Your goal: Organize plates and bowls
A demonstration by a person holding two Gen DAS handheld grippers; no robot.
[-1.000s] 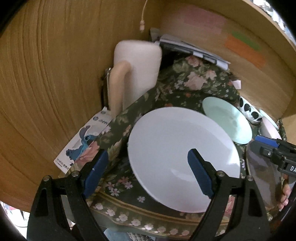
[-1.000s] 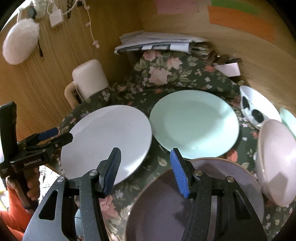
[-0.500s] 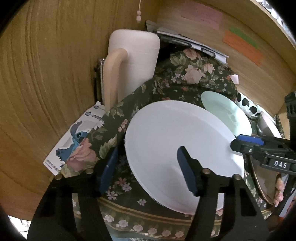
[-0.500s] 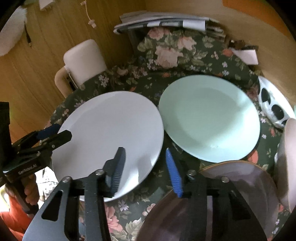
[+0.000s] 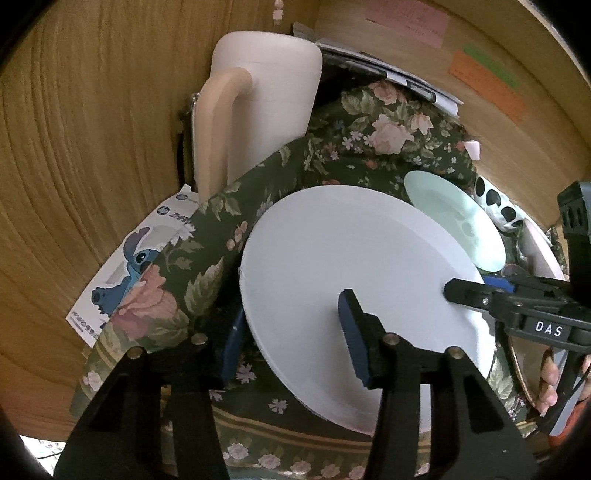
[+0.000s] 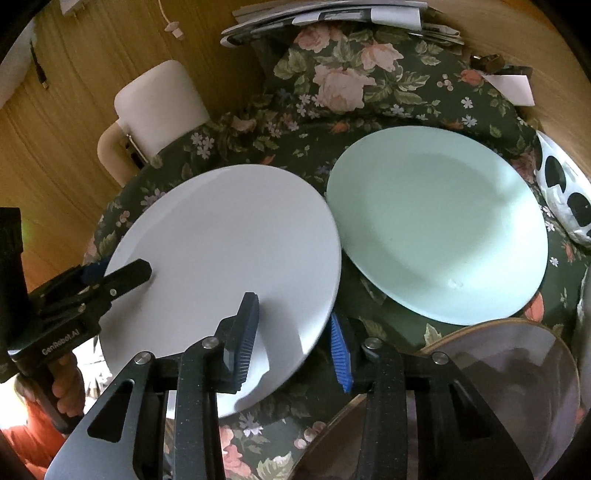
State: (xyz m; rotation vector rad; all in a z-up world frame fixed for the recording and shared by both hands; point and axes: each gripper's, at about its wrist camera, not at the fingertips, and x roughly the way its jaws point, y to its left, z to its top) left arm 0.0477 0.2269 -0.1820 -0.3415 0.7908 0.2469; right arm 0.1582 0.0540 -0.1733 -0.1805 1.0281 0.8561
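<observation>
A white plate (image 5: 351,266) lies on the floral cloth (image 5: 332,147), also in the right wrist view (image 6: 229,243). My left gripper (image 5: 291,339) is open and straddles its left rim, one finger over the plate, the other beside or under the edge. My right gripper (image 6: 291,332) is open and straddles the plate's right rim. A pale green plate (image 6: 436,221) lies just right of the white one. A brown-rimmed grey plate (image 6: 498,387) lies at the front right. A bowl with black spots (image 6: 565,192) sits at the far right.
A cream jug with a handle (image 5: 266,107) stands at the back left against the wooden wall (image 5: 92,129). Stacked papers (image 6: 332,14) lie at the back. A Stitch leaflet (image 5: 129,266) lies beside the cloth. A pale pink dish edge (image 5: 539,251) shows at the right.
Both grippers have moved in toward the white plate from opposite sides and now straddle its rims. The plate has not visibly moved.
</observation>
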